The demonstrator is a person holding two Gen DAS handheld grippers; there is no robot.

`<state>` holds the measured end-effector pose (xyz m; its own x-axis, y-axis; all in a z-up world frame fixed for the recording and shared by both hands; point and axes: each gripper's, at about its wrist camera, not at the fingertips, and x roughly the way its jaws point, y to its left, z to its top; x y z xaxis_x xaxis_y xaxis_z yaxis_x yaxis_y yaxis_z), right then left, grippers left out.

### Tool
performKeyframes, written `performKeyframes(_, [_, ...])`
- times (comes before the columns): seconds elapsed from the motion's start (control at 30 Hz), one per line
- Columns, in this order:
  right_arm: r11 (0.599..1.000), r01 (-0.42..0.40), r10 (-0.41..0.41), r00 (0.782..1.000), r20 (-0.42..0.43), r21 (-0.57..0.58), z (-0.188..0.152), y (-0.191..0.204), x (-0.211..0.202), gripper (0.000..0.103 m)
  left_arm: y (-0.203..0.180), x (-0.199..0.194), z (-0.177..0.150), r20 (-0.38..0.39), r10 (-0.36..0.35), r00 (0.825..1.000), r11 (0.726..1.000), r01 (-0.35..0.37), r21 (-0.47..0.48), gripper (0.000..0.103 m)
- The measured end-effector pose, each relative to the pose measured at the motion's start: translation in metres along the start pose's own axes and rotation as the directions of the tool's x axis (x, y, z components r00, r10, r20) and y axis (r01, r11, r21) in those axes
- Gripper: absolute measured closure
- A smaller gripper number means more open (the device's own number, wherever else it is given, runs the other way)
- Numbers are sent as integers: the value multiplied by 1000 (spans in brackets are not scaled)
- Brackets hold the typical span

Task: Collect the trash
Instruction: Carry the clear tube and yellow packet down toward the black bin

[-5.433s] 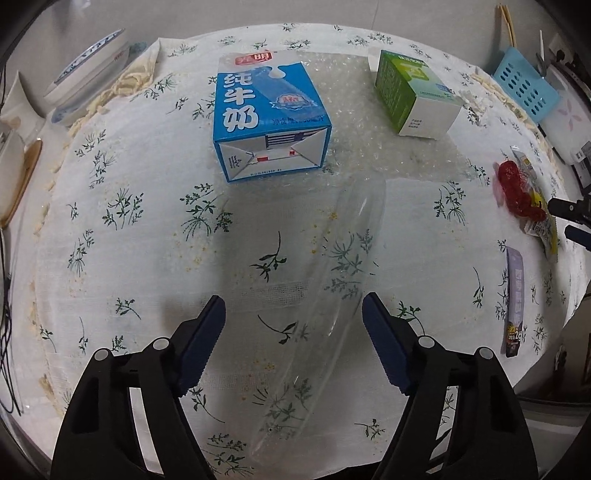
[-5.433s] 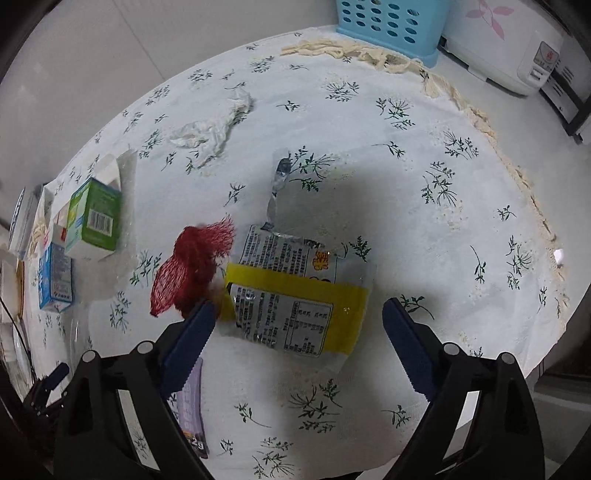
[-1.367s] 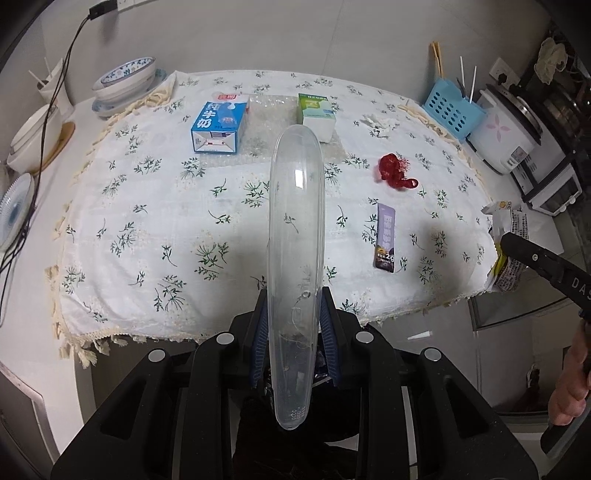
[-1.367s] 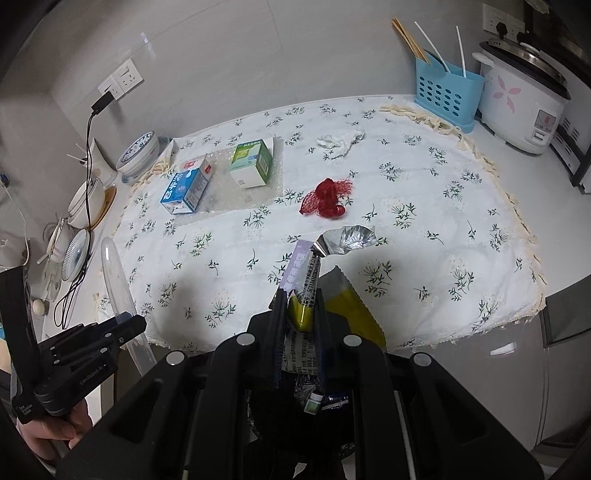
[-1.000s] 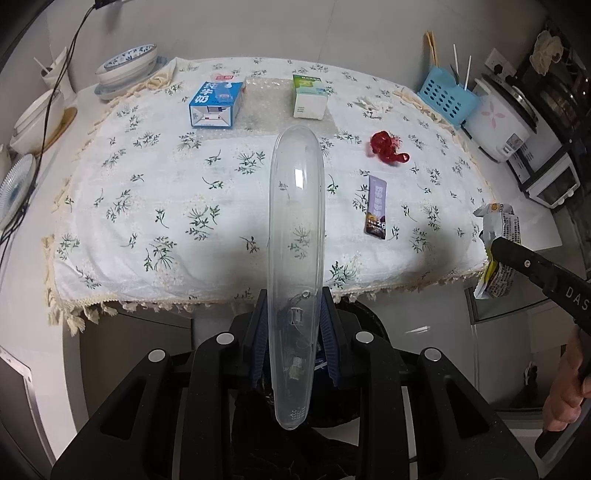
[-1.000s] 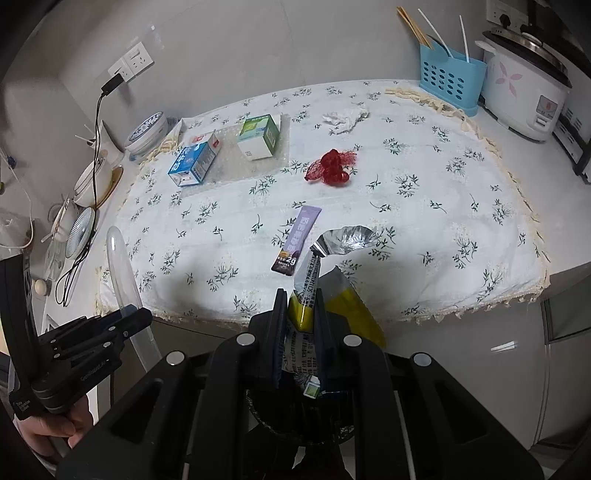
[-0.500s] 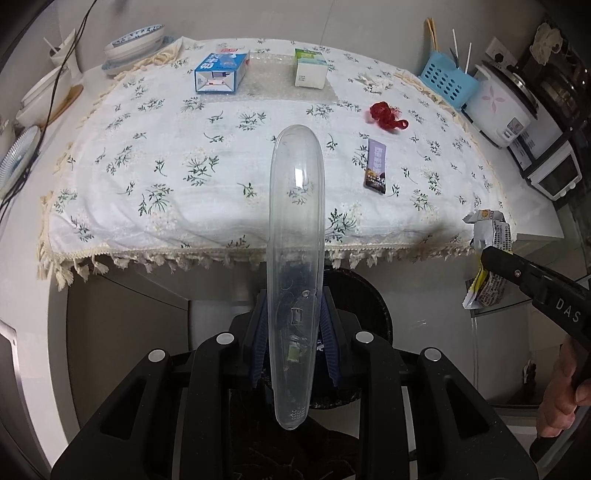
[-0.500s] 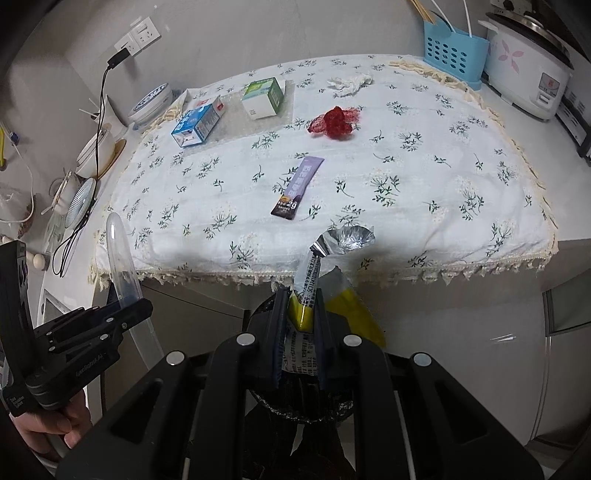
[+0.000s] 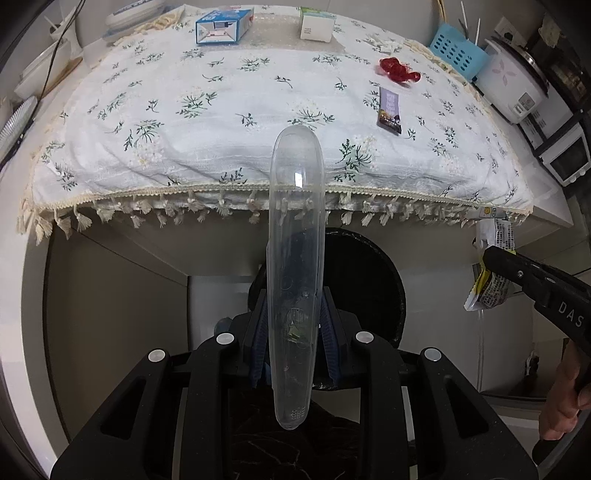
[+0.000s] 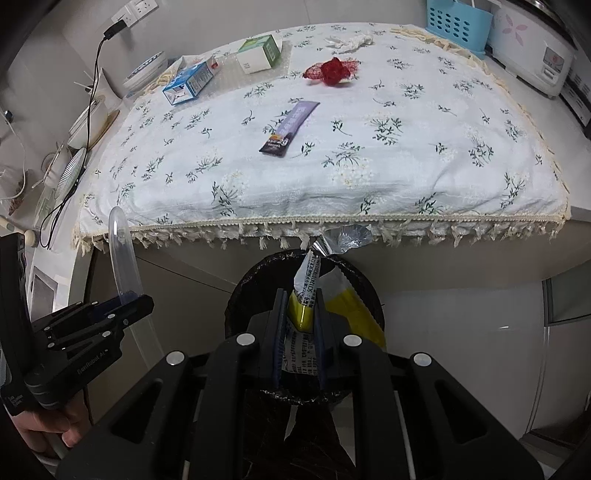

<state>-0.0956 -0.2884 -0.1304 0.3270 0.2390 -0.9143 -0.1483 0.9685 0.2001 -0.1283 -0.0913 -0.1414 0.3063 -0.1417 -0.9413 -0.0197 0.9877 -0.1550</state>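
Observation:
My left gripper [image 9: 295,328] is shut on a clear plastic lid [image 9: 295,229] held on edge, above a black bin [image 9: 365,280] below the table's front edge. My right gripper [image 10: 300,325] is shut on a yellow and silver snack bag [image 10: 314,291], right over the black bin [image 10: 258,280]. On the tablecloth lie a purple wrapper [image 9: 389,110], a red net [image 9: 399,72], a blue milk carton [image 9: 221,26], a green and white carton [image 9: 316,24] and a crumpled tissue [image 10: 349,40]. The left gripper and lid also show in the right wrist view [image 10: 123,258].
The table [image 9: 236,155] wears a floral cloth with a fringe hanging over its front edge. A blue basket [image 9: 456,51] and rice cooker [image 9: 513,85] stand at the right. Bowls, plates and cables [image 10: 88,122] crowd the left counter.
Both grippers have drawn back and down from the table with their loads. The table edge has risen in view and the black bin now sits in front of both grippers.

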Motion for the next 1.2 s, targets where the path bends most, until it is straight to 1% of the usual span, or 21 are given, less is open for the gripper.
performKeyframes(0.17, [1000, 9, -9, 1000, -9, 7, -7, -9, 16, 90, -4, 15, -5, -11, 3, 1000, 1000, -3, 11, 77])
performKeyframes(0.27, [1000, 14, -13, 1000, -11, 5, -11, -13, 26, 90, -7, 27, -8, -30, 13, 999, 1000, -12, 19, 77])
performKeyframes(0.7, [999, 47, -46, 996, -83, 10, -28, -28, 76, 90, -8, 73, -21, -72, 17, 997, 999, -15, 29, 77])
performKeyframes(0.93, [998, 56, -57, 995, -84, -9, -32, -27, 85, 90, -12, 94, -26, -86, 30, 996, 998, -24, 64, 77])
performKeyframes(1.03, [998, 58, -57, 994, -90, 9, -37, -32, 87, 90, -15, 104, -29, -93, 22, 995, 997, -15, 72, 77])
performKeyframes(1.2, [997, 63, -58, 993, -104, 37, -48, -44, 89, 90, -28, 121, -33, -104, 19, 994, 993, -7, 118, 77])
